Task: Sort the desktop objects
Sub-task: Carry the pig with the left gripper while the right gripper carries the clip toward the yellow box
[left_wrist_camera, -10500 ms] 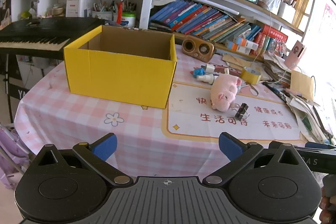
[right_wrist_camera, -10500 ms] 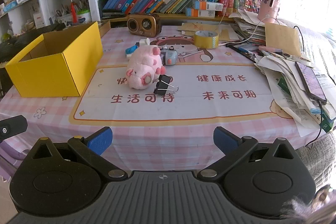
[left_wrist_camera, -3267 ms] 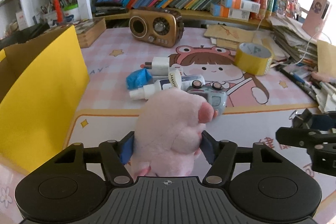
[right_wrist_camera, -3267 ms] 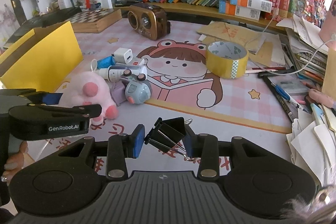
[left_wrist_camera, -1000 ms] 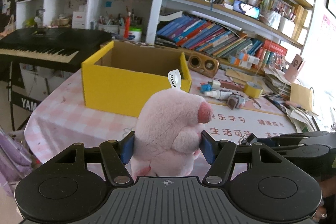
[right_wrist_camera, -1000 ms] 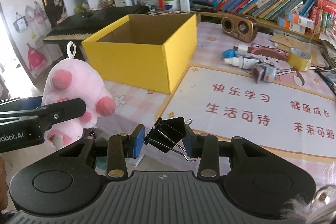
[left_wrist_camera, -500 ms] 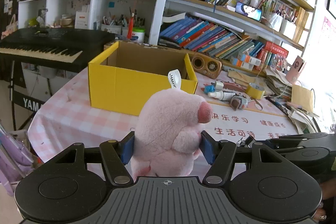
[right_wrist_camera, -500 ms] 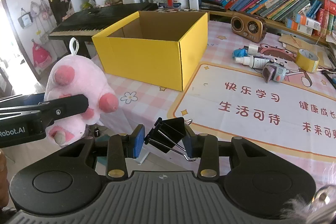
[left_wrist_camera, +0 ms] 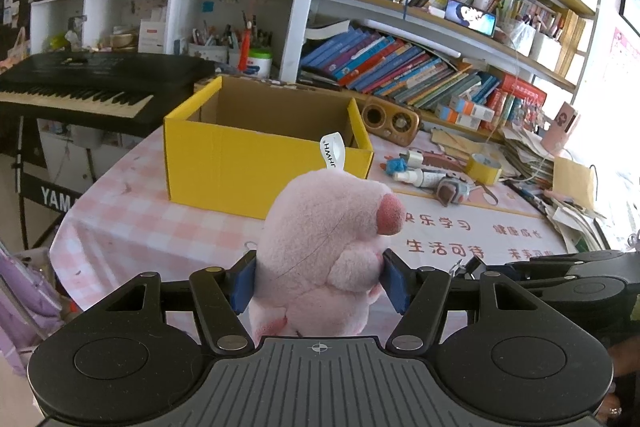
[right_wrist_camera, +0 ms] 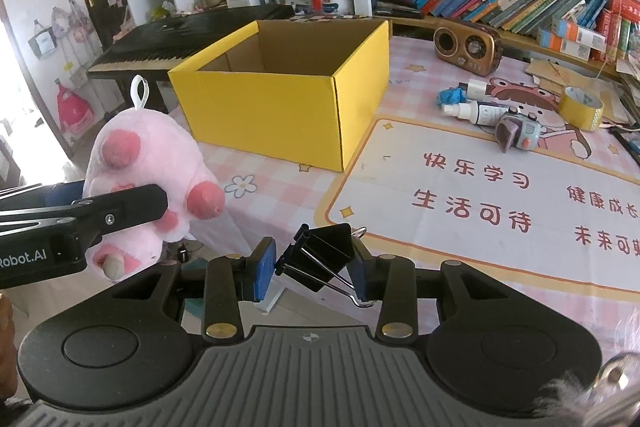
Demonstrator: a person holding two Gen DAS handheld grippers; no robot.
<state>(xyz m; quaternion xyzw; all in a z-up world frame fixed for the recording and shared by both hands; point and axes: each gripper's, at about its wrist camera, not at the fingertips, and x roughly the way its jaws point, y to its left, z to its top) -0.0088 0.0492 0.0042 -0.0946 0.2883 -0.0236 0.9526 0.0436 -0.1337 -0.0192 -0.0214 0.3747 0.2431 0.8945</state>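
Left wrist view: the left gripper (left_wrist_camera: 320,281) is clenched on a pink plush pig (left_wrist_camera: 324,247), its blue pads pressing both flanks of the toy, which is held off the table. Beyond it an open yellow box (left_wrist_camera: 256,167) stands on the pink checked tablecloth (left_wrist_camera: 132,223), with nothing visible inside. Right of the box lie a spray bottle (left_wrist_camera: 418,178), a small grey toy (left_wrist_camera: 454,190) and a roll of yellow tape (left_wrist_camera: 484,169); a brown radio (left_wrist_camera: 390,121) sits behind them. Part of the right gripper (left_wrist_camera: 568,277) shows at the right edge.

Right wrist view: the right gripper (right_wrist_camera: 314,269) grasps black binder clips (right_wrist_camera: 320,255) between its pads, above the near table edge. At left, the plush pig (right_wrist_camera: 148,167) hangs in the left gripper (right_wrist_camera: 116,215), off the table's side and short of the yellow box (right_wrist_camera: 288,111). The spray bottle (right_wrist_camera: 476,112), grey toy (right_wrist_camera: 518,134), tape (right_wrist_camera: 580,108) and radio (right_wrist_camera: 468,46) remain on the table to the right of the box.
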